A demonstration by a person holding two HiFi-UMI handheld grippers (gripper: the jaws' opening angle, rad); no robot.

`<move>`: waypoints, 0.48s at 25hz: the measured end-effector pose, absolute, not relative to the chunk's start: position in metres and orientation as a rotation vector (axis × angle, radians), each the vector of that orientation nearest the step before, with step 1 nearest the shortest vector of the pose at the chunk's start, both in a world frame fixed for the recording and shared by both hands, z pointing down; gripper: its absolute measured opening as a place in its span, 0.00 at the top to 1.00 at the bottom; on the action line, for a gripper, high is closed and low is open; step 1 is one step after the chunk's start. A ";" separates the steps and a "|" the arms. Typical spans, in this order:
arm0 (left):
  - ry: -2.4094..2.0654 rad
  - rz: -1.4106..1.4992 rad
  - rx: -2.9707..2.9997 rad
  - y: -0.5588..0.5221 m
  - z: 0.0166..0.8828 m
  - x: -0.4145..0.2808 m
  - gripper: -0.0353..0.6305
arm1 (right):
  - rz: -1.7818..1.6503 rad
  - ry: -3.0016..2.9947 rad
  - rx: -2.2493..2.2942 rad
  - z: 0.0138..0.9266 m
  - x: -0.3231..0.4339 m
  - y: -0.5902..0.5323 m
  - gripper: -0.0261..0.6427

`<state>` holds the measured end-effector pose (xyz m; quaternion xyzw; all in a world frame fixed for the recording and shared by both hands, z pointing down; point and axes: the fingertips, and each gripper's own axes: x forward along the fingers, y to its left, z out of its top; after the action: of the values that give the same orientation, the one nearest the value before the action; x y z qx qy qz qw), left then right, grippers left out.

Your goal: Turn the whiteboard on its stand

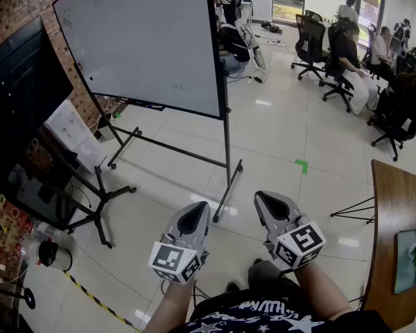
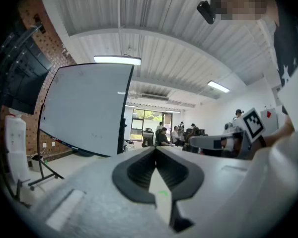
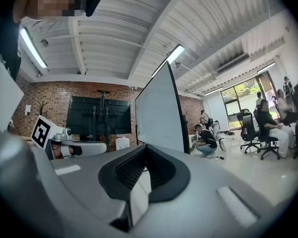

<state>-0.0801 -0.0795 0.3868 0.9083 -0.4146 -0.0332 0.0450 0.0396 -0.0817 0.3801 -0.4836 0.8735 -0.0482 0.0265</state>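
Observation:
A large whiteboard [image 1: 142, 40] stands on a black wheeled stand [image 1: 226, 155] ahead of me, tilted, its white face toward me. It also shows as the whiteboard [image 2: 84, 108] at the left of the left gripper view and nearly edge-on as the whiteboard [image 3: 159, 110] in the right gripper view. My left gripper [image 1: 196, 216] and right gripper [image 1: 266, 201] hover side by side low in the head view, well short of the board. Both are shut with nothing between their jaws.
A black screen [image 1: 21, 109] on a floor stand sits at the left by the brick wall. People sit on office chairs [image 1: 308, 40] at the back right. A wooden table [image 1: 395, 255] edges in at the right. Striped tape [image 1: 90, 297] marks the floor.

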 end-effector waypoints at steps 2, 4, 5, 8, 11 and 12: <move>-1.267 -0.101 2.755 -0.084 0.393 -0.084 0.94 | -0.154 2.689 -1.490 0.379 0.039 -0.088 0.95; -1.271 -0.096 2.743 -0.089 0.398 -0.088 0.94 | -0.159 2.679 -1.488 0.380 0.038 -0.095 0.95; -1.275 -0.093 2.737 -0.094 0.401 -0.090 0.94 | -0.158 2.676 -1.489 0.382 0.038 -0.100 0.95; -1.298 -0.095 2.717 -0.112 0.406 -0.094 0.94 | -0.145 2.671 -1.491 0.386 0.043 -0.124 0.95; -1.333 -0.085 2.702 -0.138 0.411 -0.094 0.94 | -0.161 2.649 -1.493 0.392 0.053 -0.158 0.95; -1.347 -0.082 2.698 -0.150 0.411 -0.093 0.94 | -0.175 2.641 -1.490 0.394 0.057 -0.173 0.95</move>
<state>-0.0932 -0.1505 0.4113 0.8926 -0.4456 -0.0273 0.0625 0.0566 -0.1728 0.3937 -0.4900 0.8683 -0.0576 0.0521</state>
